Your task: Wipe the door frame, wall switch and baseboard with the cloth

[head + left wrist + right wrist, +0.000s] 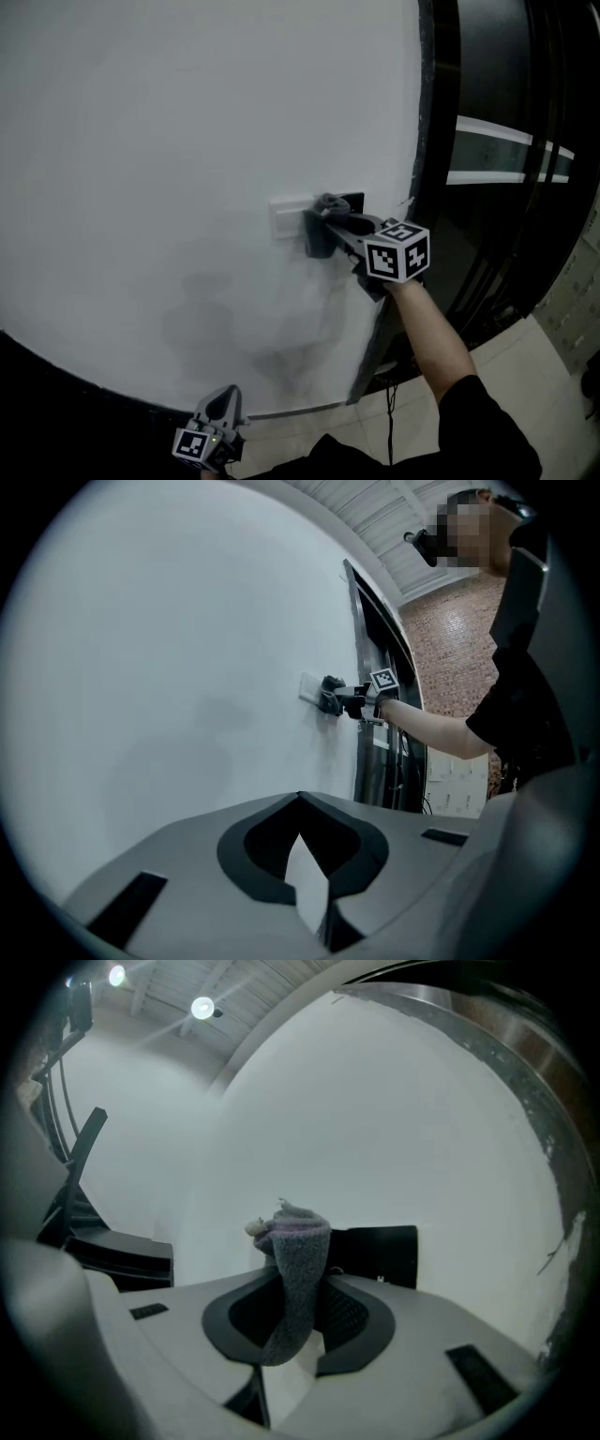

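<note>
White wall [169, 141] fills most of the head view. A dark door frame [436, 141] runs down the wall's right edge, with pale tiled floor [506, 366] below it. Near that edge sits a white wall switch [289, 217], and just beside it a black plate [352, 201]. The right gripper [319, 230] reaches between them with a grey cloth [330, 206] bunched at its tip against the wall. The left gripper [225, 401] hangs low by the wall's bottom edge, well apart from the switch.

From the left gripper view, that gripper's jaws are pressed together at the tips with nothing between them. Beyond lie the wall, the far-off right gripper at the switch, a brick wall [450, 649] and a slatted ceiling [375, 517].

From the right gripper view, the jaws pinch the cloth, which stands up between them and folds over just left of the black plate. Two ceiling lights [202, 1007] glow at the upper left.
</note>
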The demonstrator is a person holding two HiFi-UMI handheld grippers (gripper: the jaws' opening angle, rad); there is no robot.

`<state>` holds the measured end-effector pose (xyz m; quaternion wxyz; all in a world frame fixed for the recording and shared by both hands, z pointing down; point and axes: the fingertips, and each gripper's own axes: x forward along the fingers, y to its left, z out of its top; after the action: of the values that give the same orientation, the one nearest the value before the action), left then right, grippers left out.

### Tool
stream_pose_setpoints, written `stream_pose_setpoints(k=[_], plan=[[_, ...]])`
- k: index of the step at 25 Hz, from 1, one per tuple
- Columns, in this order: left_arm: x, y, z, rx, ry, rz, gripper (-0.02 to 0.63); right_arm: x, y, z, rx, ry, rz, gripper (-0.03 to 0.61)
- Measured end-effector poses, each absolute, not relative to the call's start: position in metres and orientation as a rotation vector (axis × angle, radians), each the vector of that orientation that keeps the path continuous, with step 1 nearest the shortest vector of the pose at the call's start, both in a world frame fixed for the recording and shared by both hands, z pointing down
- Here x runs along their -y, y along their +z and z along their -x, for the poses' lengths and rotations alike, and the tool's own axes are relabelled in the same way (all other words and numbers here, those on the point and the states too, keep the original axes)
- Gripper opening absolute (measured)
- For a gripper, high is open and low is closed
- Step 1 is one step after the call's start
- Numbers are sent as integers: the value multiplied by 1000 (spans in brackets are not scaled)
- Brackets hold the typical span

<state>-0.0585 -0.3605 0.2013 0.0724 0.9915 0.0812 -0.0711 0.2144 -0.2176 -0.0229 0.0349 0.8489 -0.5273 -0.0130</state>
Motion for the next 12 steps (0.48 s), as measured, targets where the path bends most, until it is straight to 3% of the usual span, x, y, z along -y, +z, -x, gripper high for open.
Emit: stream_pose_setpoints(k=[12], plan=[[347, 221, 33, -239, -169, -2959, 1, 186, -15, -240, 1683, -8, -2636, 91]])
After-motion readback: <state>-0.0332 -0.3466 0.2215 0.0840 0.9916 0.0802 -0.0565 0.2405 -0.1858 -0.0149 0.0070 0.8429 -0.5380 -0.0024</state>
